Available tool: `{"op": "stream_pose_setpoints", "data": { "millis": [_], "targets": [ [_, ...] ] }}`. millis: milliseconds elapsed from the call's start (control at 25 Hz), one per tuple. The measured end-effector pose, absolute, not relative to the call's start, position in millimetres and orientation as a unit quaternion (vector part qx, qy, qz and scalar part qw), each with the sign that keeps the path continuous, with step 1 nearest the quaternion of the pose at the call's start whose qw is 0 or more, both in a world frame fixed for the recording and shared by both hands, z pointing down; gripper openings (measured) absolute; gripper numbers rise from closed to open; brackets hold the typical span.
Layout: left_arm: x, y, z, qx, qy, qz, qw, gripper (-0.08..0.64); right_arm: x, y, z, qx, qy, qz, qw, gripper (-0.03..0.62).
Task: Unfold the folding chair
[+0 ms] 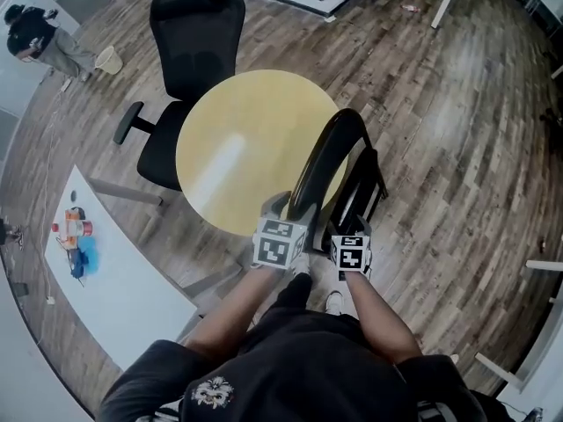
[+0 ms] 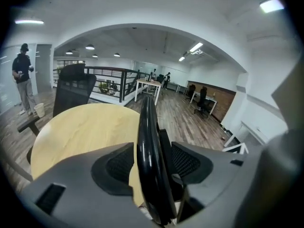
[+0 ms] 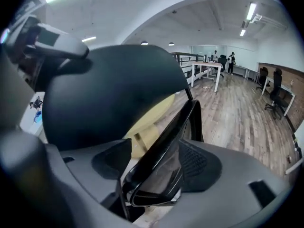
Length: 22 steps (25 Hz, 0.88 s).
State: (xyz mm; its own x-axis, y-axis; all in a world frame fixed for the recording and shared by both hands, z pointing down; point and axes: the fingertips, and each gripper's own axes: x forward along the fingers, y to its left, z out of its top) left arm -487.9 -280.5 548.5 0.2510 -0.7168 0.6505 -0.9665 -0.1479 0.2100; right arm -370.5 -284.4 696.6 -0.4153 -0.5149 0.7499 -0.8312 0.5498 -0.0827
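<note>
1. head view: folding chair (image 1: 327, 161), black, folded flat, standing on the wood floor (image 1: 440, 130) at the 4 o'clock edge of the round table (image 1: 237, 148). the left gripper (image 1: 281, 206) is at the chair's 7 o'clock end, with the right gripper (image 1: 354, 225) just beside it at 5 o'clock. an office chair (image 1: 192, 33) stands at the table's 11 o'clock.
2. left gripper view: fingers (image 2: 114, 165) spread apart, astride the folding chair's thin black edge, not clamping it. the edge runs toward 12 o'clock and the table lies at 9 o'clock.
3. right gripper view: fingers (image 3: 199, 167) spread apart. a black chair panel slants between them, nearer the 3 o'clock finger, with a gap at the 9 o'clock one.
</note>
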Motion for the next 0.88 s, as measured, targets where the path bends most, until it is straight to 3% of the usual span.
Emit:
{"op": "stream_pose_setpoints", "data": {
  "millis": [400,560,680,880],
  "targets": [
    [-475,-310,577,0.749,-0.511,0.233,0.353,0.230,-390,-307,764,0.427,-0.746,0.273,0.432,0.313],
    [-474,-312,587,0.745,-0.506,0.238,0.364,0.120,-396,-309,778,0.418,-0.736,0.283,0.452,0.313],
    [-472,-315,589,0.751,-0.494,0.229,0.374,0.079,-394,-314,786,0.422,-0.728,0.308,0.444,0.311],
    [-470,-314,590,0.763,-0.478,0.236,0.366,0.074,-388,-311,784,0.433,-0.725,0.315,0.433,0.304]
  ]
}}
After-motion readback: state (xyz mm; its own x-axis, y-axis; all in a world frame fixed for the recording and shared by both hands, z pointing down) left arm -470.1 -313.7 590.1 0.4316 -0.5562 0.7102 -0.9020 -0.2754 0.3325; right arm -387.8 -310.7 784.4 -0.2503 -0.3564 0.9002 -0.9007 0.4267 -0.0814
